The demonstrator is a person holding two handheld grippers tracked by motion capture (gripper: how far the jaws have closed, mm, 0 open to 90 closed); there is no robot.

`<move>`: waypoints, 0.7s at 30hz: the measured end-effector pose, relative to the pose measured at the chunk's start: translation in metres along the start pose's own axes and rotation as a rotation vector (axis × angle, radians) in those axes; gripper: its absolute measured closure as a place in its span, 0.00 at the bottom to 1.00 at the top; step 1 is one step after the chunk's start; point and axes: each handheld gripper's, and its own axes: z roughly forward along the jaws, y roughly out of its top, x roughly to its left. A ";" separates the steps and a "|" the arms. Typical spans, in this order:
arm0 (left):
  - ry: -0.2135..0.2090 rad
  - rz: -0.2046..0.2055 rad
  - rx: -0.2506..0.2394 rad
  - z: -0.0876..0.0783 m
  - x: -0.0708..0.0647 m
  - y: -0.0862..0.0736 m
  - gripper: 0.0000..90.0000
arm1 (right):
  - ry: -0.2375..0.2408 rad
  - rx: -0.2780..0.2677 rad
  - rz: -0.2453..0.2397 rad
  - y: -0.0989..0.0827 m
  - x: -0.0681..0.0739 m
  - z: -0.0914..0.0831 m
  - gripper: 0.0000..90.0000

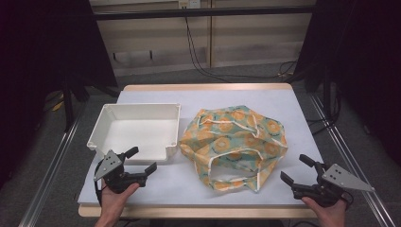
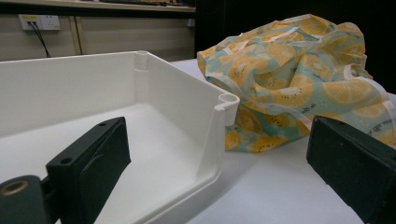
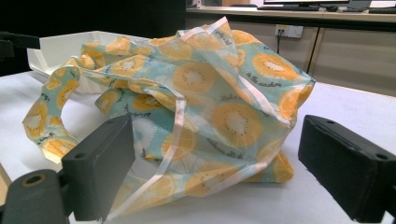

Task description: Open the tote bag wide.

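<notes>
Both grippers [image 1: 141, 160] [image 1: 296, 169] hover open, flanking bag [image 1: 234, 142].

A pale table [image 1: 302, 101] lies under the jaws of the left gripper [image 1: 143, 158] and the right gripper [image 1: 293, 167]. Far ahead of the jaws, a white wall socket [image 1: 188, 4] sits on a wooden wall [image 1: 255, 47]. Black cables [image 1: 195, 54] hang from it down to the grey floor [image 1: 236, 75].

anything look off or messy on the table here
Nothing is spilled or damaged. The fruit-print bag lies crumpled in a loose heap beside the empty white tray, its handles splayed toward the near edge. Both grippers are open, holding nothing.
</notes>
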 end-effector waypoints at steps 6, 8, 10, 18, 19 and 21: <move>0.012 -0.002 0.017 0.001 0.000 0.000 0.08 | 0.013 0.007 0.001 0.000 -0.001 0.000 0.14; 0.015 0.004 0.041 0.001 0.000 0.000 0.08 | 0.017 0.017 -0.006 0.000 0.000 0.001 0.14; 0.013 0.000 0.044 0.002 0.000 0.000 0.08 | 0.019 0.021 -0.008 -0.001 0.000 0.002 0.17; -0.051 0.016 0.081 0.006 -0.009 0.003 0.17 | 0.061 0.058 -0.014 -0.002 -0.002 0.005 0.31; -0.057 0.016 0.089 0.006 -0.010 0.003 0.17 | 0.064 0.058 -0.017 -0.003 -0.002 0.005 0.32; -0.069 0.019 0.095 0.007 -0.012 0.003 0.18 | 0.069 0.064 -0.018 -0.003 -0.001 0.006 0.33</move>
